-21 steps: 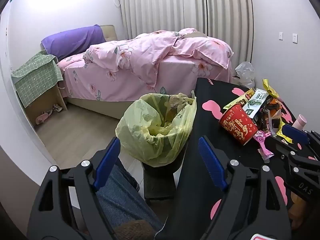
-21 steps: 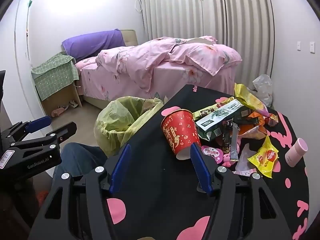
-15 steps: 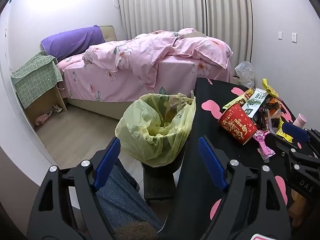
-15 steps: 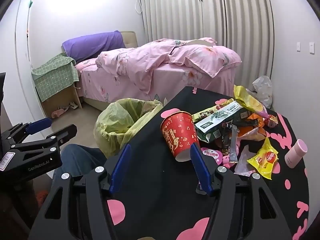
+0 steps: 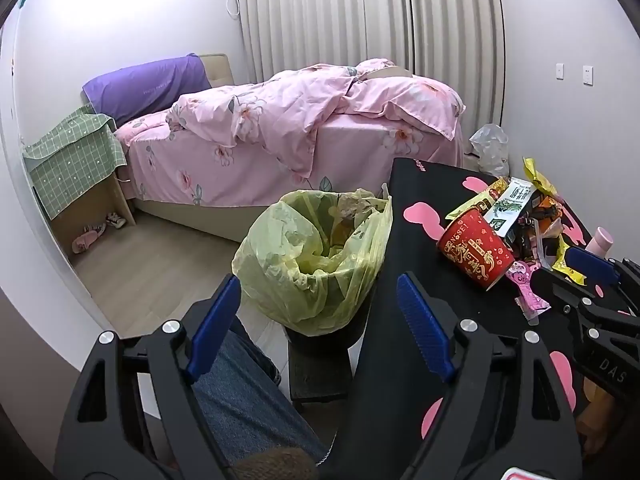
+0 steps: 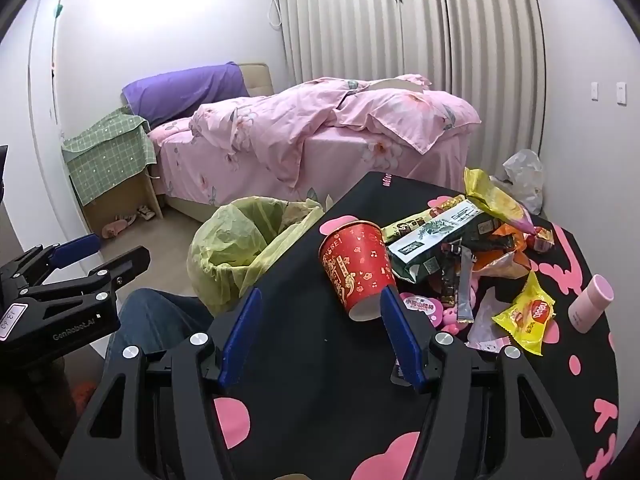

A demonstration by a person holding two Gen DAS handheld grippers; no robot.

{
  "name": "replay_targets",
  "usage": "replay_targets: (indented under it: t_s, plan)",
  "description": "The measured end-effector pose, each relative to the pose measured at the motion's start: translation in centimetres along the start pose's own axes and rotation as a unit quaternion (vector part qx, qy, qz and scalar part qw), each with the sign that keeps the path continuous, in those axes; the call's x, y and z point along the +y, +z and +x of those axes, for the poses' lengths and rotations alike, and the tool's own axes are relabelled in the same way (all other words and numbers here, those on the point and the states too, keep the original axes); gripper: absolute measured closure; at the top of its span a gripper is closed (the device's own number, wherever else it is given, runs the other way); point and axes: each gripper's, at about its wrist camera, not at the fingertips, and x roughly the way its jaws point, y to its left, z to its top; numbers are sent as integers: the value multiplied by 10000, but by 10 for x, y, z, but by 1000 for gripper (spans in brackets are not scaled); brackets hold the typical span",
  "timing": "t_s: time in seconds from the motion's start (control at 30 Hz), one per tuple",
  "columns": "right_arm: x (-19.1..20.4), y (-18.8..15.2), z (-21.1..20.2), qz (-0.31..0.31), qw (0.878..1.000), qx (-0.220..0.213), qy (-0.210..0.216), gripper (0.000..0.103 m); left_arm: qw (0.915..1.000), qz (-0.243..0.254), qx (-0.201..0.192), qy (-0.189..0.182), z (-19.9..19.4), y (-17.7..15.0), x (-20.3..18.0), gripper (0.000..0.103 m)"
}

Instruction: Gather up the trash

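You are holding both claws wide open with nothing in them. The right claw (image 6: pixel 320 336) is pointing at the tipped red paper cup (image 6: pixel 357 266) near the worktop's (image 6: pixel 304 360) left edge, beside the yellow-bagged bin (image 6: pixel 236 248). Next, I think, you need to close on the cup.

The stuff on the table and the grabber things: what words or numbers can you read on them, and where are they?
"GenRobot.AI": left gripper body.
"DAS": right gripper body, cut off.
"N SSEI": rim of the red paper cup, partly legible.
Handwritten digits on the left gripper's white sticker: unclear.
Print on the green-and-white carton, yellow snack packet and black tablecloth edge: too small or blurred.
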Motion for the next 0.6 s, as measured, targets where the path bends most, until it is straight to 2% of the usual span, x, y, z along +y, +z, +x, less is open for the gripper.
replay_targets:
  t_s: [0.6]
  plan:
    - [-3, 0, -2, 40, 10000, -42, 8, 44, 10000, 14, -27, 0, -1, -1, 0, 26]
